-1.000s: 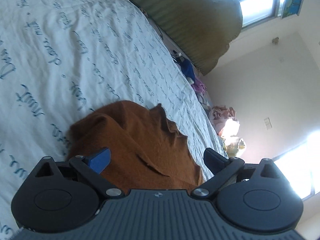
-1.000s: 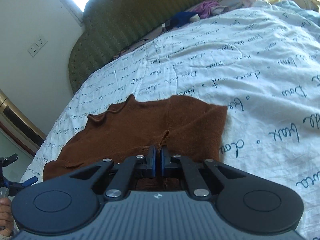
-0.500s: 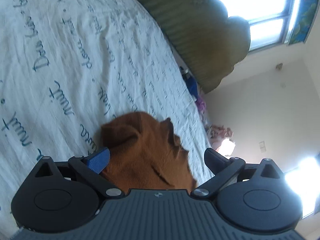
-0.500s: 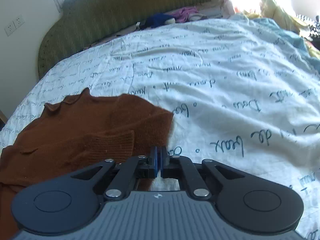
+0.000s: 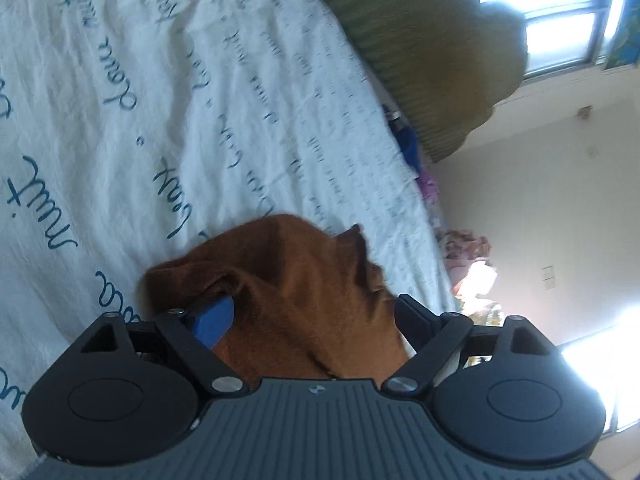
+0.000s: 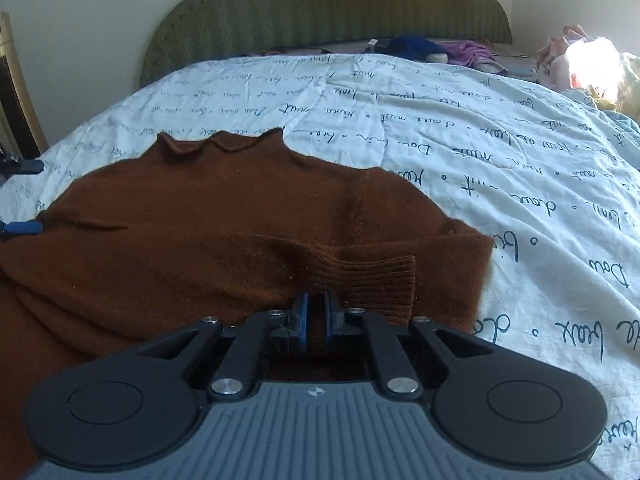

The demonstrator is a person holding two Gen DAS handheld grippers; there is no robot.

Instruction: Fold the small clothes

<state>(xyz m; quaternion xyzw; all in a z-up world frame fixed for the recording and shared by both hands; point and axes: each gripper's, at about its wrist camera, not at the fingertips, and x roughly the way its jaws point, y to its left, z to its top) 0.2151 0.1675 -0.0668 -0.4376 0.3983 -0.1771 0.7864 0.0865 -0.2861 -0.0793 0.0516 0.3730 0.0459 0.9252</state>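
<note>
A brown knit sweater lies flat on the white bed cover, collar toward the headboard. One sleeve is folded over the body, its ribbed cuff just ahead of my right gripper. That gripper is shut on a thin bit of the brown knit. In the left wrist view, the sweater bunches up between the wide jaws of my left gripper. Those jaws are closing, and the pads do not press on the cloth. The left gripper's blue fingertips show at the sweater's left edge in the right wrist view.
A green padded headboard closes the far end of the bed. Blue clothes and purple clothes lie in front of it. Bags and cloth are piled at the right. A bright window is beyond the headboard.
The right gripper rolled level and carried the sleeve in over the sweater's body. The left gripper sank toward the sweater's edge, and fabric now sits between its slightly narrower jaws.
</note>
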